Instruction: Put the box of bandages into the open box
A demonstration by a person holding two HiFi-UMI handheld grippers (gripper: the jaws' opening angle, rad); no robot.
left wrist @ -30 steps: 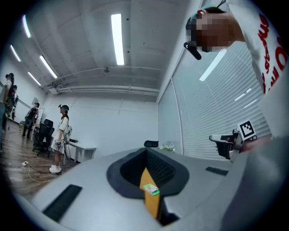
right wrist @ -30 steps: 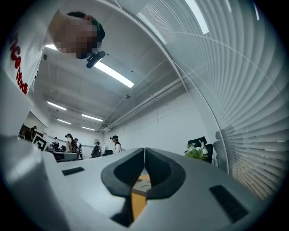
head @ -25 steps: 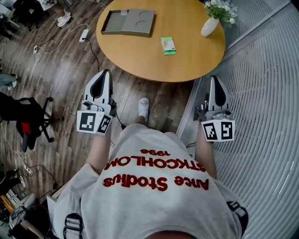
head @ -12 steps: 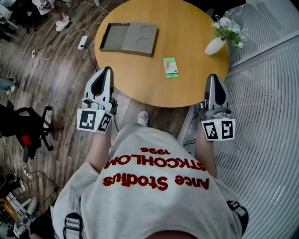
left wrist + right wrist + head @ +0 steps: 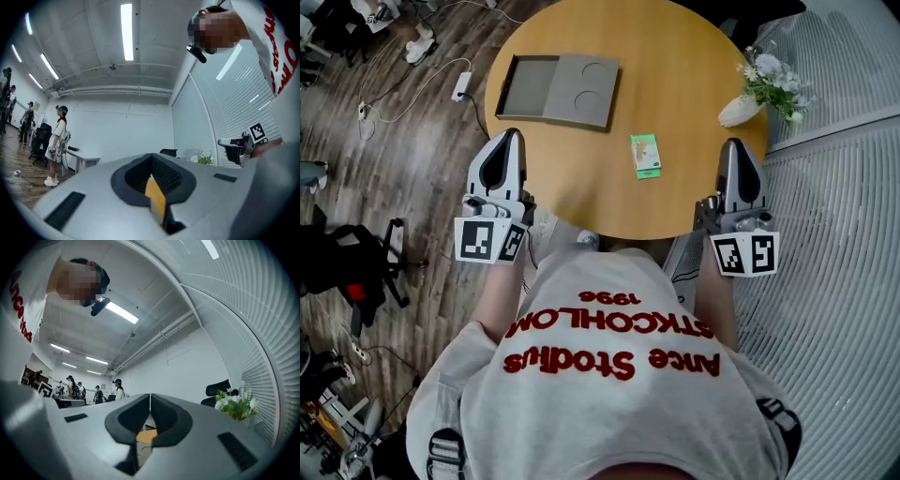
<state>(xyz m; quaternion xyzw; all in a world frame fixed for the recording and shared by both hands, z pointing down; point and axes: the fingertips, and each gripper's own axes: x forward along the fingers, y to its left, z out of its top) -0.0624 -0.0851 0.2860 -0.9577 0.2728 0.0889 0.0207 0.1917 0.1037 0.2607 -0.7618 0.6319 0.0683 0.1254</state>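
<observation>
Small green-and-white box of bandages (image 5: 645,156) lies flat on round light-wood bench (image 5: 675,56), nr its front edge, well apart from flat grey open box (image 5: 558,90) at bench's far left. White vase w/ flowers (image 5: 739,110) at right rim. L gripper (image 5: 510,137) at bench's left front edge, jaws together, nothing btwn them. R gripper (image 5: 738,143) at right front edge, jaws likewise pressed together, empty. Bandage box sits btwn the two grippers, touching neither.
</observation>
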